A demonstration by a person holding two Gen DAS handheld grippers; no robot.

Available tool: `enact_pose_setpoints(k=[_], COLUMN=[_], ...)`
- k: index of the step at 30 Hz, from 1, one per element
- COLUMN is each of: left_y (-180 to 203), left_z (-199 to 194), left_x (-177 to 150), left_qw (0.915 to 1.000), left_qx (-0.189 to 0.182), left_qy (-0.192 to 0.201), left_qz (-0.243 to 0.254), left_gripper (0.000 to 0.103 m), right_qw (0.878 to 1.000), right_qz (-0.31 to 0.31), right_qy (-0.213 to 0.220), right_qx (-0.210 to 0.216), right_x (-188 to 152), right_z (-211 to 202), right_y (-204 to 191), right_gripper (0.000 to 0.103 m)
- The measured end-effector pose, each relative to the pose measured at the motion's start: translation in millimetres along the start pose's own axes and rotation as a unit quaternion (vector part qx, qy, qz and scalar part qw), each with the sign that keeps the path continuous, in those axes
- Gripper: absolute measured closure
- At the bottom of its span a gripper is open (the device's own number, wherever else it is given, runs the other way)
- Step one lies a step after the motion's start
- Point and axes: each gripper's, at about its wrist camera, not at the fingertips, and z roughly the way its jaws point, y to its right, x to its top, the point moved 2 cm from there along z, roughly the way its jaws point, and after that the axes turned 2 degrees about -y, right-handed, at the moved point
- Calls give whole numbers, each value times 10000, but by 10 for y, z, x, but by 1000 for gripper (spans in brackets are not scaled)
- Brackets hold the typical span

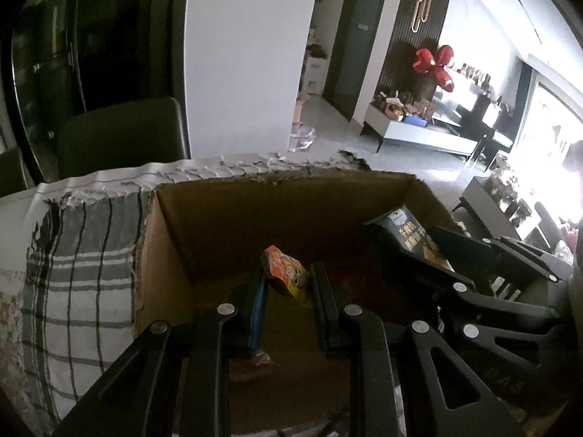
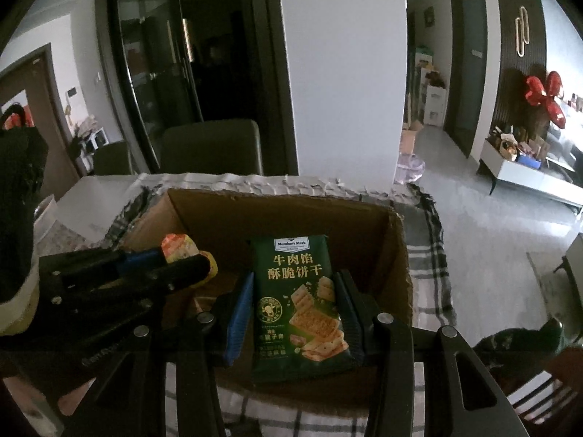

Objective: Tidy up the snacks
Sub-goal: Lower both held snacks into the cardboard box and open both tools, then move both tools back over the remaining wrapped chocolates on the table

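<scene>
An open cardboard box (image 1: 277, 178) (image 2: 284, 196) stands on a checked cloth, and both grippers hover over it. My left gripper (image 1: 289, 271) is shut on a small orange and yellow snack packet (image 1: 291, 284), held above the box's inside. In the right wrist view that left gripper (image 2: 186, 256) comes in from the left with the same orange packet (image 2: 178, 245). My right gripper (image 2: 295, 276) is shut on a dark green cracker packet (image 2: 295, 313), held upright over the box. In the left wrist view the right gripper (image 1: 419, 242) and its green packet (image 1: 400, 225) are at the box's right wall.
A grey and white checked cloth (image 1: 73, 255) (image 2: 426, 266) covers the table under the box. A dark chair (image 1: 120, 134) (image 2: 211, 145) stands behind the table's far edge, beside a white pillar (image 2: 342, 73). Open floor (image 2: 473, 218) lies to the right.
</scene>
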Motion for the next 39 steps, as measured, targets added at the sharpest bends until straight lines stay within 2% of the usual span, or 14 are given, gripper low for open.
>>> enact_pose_setpoints(k=[3, 4, 8, 21, 29, 32, 39], left_y=[-46, -45, -64, -22, 112, 160, 223], left_z=[37, 35, -24, -482, -982, -1139, -1412], left_x=[18, 28, 37, -71, -357, -495, -871], left_qw=[10000, 10000, 9999, 9988, 9957, 9949, 9944], left_qx=[-10, -18, 112, 338, 534, 563, 564], left_qy=[-30, -34, 54, 363, 735, 809, 856], left_qz=[-66, -77, -55, 31, 184, 219, 265], left_gripper=[77, 68, 57, 50, 40, 38, 38], right_qw=[10000, 9999, 9998, 9999, 9977, 9969, 9952], right_qz=[-13, -31, -94, 77, 162, 166, 70], right_qy=[-96, -116, -164, 49, 577, 694, 853], right_qx=[13, 8, -50, -56, -306, -333, -466], right_x=[35, 38, 2, -90, -342, -461, -732], right_z=[72, 87, 81, -227, -795, -966, -1273], right_y=[9, 3, -13, -15, -122, -186, -297], right_gripper=[57, 57, 56, 56, 56, 47, 47])
